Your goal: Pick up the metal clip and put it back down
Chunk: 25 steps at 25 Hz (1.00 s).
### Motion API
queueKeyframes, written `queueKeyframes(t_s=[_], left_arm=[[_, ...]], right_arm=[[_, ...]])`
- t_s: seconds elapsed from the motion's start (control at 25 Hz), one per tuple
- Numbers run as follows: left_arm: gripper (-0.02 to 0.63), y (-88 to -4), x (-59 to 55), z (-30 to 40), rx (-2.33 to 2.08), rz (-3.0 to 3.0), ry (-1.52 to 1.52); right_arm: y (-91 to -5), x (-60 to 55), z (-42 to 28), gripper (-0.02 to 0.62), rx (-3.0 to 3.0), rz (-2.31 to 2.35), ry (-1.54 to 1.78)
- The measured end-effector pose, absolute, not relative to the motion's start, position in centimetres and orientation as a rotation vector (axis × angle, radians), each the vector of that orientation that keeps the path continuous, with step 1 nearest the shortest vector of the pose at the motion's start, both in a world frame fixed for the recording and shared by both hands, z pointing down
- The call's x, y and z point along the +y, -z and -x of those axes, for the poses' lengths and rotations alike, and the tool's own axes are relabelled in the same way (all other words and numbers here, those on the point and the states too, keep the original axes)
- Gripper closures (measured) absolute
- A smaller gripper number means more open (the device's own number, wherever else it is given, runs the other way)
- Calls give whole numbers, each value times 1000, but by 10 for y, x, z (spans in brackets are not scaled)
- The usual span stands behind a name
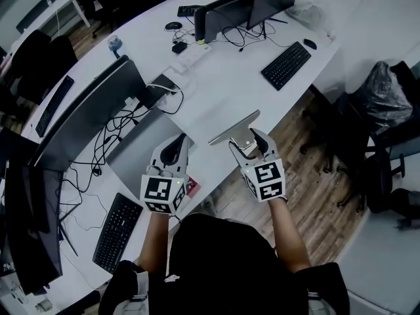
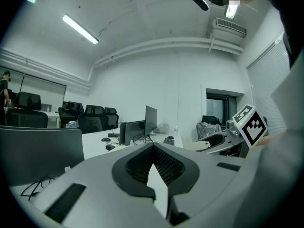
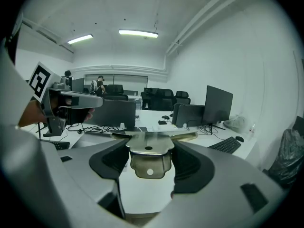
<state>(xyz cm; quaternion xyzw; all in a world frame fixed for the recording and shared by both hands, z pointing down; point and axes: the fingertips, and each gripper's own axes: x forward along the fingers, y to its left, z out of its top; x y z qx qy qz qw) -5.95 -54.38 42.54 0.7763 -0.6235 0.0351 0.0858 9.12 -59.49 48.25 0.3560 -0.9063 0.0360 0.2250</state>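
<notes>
The metal clip (image 1: 235, 130) is a flat silvery bar with a folded handle. My right gripper (image 1: 249, 144) is shut on that handle and holds the clip in the air above the white desk's edge. In the right gripper view the clip (image 3: 148, 147) fills the gap between the jaws, its long bar lying crosswise in front. To the left, at about the same height, my left gripper (image 1: 175, 151) is shut with nothing in it. Its jaws meet at the tip in the left gripper view (image 2: 153, 147).
Below lies a long curved white desk (image 1: 223, 87) with monitors (image 1: 88, 110), black keyboards (image 1: 286, 65), a power strip and tangled cables (image 1: 111, 133). Black office chairs (image 1: 387, 136) stand at the right on the wooden floor (image 1: 315, 169). People stand far off in the room.
</notes>
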Motion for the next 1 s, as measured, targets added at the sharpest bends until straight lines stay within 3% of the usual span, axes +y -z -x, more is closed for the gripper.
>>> queueKeyframes(t_s=[1.0], left_arm=[[594,-436,-560,70,-2082,-2051,-207]], right_arm=[[-497,-646,-58,308,-2566,-637,-54]])
